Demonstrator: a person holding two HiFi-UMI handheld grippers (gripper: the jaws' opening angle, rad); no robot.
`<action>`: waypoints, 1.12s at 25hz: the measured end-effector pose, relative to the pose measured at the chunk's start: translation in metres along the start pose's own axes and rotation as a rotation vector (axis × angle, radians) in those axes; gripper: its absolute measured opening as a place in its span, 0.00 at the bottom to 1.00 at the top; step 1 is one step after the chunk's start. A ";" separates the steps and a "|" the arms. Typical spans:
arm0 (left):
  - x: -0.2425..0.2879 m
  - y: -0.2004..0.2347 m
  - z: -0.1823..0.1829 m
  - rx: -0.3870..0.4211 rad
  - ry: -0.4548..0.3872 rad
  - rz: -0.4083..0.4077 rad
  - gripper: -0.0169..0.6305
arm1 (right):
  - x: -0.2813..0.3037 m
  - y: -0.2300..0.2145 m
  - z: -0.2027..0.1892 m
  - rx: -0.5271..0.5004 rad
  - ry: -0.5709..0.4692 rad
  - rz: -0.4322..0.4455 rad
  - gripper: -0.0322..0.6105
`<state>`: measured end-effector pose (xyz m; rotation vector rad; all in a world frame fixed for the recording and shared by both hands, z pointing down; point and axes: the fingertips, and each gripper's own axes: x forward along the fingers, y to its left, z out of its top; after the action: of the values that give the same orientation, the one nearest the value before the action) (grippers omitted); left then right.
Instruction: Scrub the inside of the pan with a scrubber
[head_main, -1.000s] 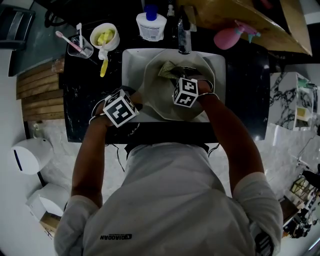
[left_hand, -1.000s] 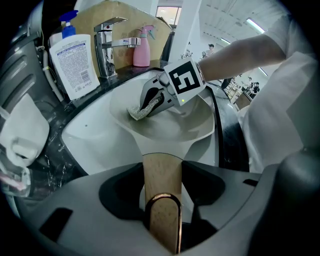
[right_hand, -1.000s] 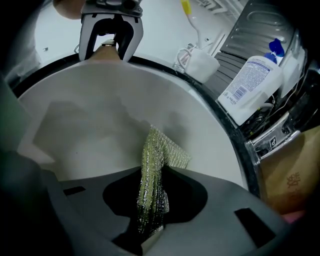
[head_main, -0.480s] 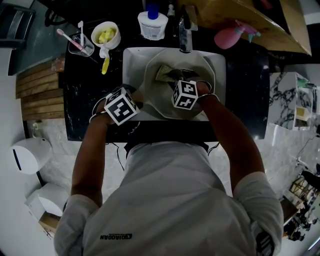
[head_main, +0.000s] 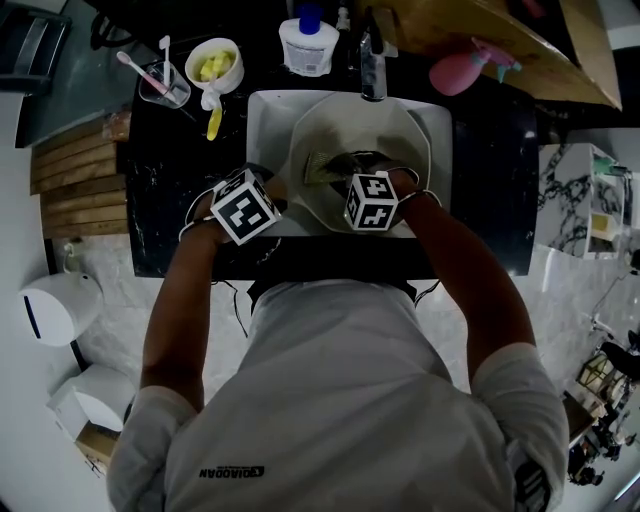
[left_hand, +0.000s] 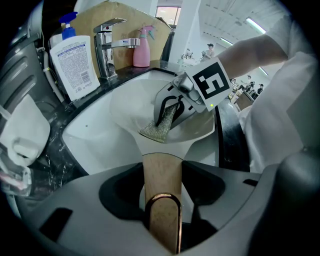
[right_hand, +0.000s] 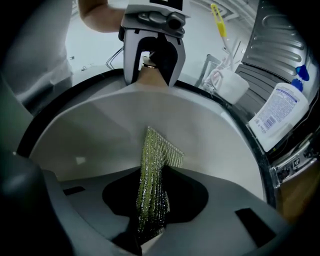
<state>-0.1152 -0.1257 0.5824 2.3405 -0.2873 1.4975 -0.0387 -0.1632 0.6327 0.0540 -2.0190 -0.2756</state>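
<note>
The left gripper clamps the rigid white pan by its wooden handle at six o'clock. The right gripper pinches the green mesh scrubber, which is probably limp and light.

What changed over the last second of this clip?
The right claw has dragged the scrubber across the inside of the pan, toward the person and slightly left. The left claw stays shut on the pan handle, barely shifted. The pan remains in the sink.
</note>
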 end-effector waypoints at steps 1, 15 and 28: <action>0.000 0.000 0.000 0.001 0.000 0.002 0.40 | -0.001 0.004 0.002 0.007 -0.009 0.016 0.22; -0.003 -0.002 0.001 0.001 -0.002 0.005 0.40 | -0.024 0.053 0.017 0.234 -0.087 0.293 0.23; 0.000 -0.003 0.000 -0.013 -0.006 0.008 0.40 | -0.052 0.054 0.009 0.558 -0.204 0.482 0.21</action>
<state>-0.1146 -0.1225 0.5816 2.3371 -0.3080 1.4877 -0.0194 -0.1011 0.5951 -0.1155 -2.1810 0.6108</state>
